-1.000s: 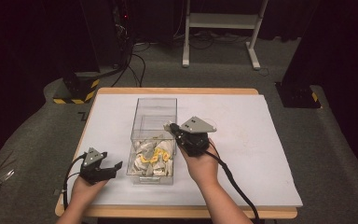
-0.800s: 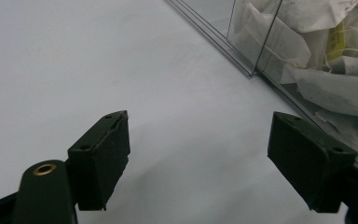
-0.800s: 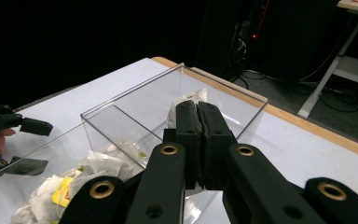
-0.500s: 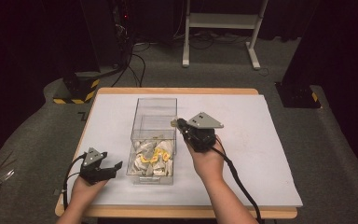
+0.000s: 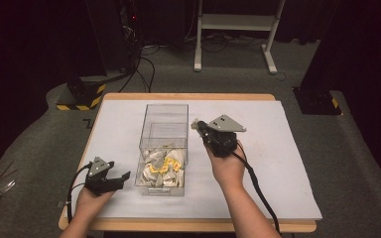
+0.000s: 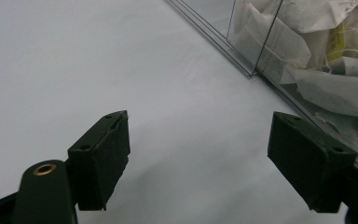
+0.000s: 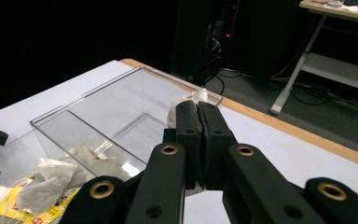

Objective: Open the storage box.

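Note:
A clear plastic box (image 5: 163,106) stands on the white table, split into two compartments. The near compartment holds several white tea bags (image 5: 161,166) with yellow tags; the far one looks empty. My right gripper (image 5: 198,125) hovers just right of the box, shut on a small white tea bag (image 7: 189,99) that pokes out past the jaw tips (image 7: 198,121). My left gripper (image 5: 124,176) rests low on the table left of the box's near end. It is open with nothing between its pads (image 6: 102,154), and the box wall with tea bags (image 6: 307,51) lies ahead to the right.
The white mat (image 5: 287,163) covers a wooden table with room right of the box. Behind the table stand a white frame's legs (image 5: 198,49), cables and dark equipment with a yellow-black striped base (image 5: 82,99).
My right gripper has moved right and a little farther back from over the box, still shut on the tea bag. The left gripper has stayed where it was.

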`<state>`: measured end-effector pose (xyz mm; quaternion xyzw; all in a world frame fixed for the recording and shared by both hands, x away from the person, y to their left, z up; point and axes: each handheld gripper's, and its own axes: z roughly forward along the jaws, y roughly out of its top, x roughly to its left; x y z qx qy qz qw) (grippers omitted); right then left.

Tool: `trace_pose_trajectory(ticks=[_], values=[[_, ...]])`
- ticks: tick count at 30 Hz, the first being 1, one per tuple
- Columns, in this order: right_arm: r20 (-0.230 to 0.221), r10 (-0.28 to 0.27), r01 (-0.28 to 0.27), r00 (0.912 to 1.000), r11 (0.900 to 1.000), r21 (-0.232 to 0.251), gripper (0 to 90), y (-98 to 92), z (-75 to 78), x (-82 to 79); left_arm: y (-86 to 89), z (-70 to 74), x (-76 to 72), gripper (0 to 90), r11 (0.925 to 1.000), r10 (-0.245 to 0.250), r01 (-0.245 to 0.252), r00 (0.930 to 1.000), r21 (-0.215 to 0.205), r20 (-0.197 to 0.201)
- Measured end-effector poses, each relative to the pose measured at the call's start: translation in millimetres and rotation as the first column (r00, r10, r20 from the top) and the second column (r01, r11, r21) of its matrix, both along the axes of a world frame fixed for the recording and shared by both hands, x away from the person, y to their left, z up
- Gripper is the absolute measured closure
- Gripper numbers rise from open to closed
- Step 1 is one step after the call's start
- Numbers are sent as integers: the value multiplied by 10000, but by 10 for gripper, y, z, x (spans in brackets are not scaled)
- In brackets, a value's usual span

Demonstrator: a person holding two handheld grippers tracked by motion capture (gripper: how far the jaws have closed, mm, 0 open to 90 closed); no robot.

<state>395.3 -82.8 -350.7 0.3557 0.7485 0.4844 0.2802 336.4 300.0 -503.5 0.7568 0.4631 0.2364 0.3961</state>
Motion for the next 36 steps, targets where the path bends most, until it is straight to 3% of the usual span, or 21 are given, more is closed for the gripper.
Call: trace_pose_trajectory(ticks=[17, 36], values=[[-17, -722, 722, 9974, 9974, -36, 879, -198, -7, 126, 2, 0, 0, 214, 10000, -17, 17, 10000, -11, -4], [-403, -1582, 1579, 9866, 9874, -120, 879, -435, -163, 271, 1, 0, 0, 214, 10000, -7, 7, 10000, -6, -5]])
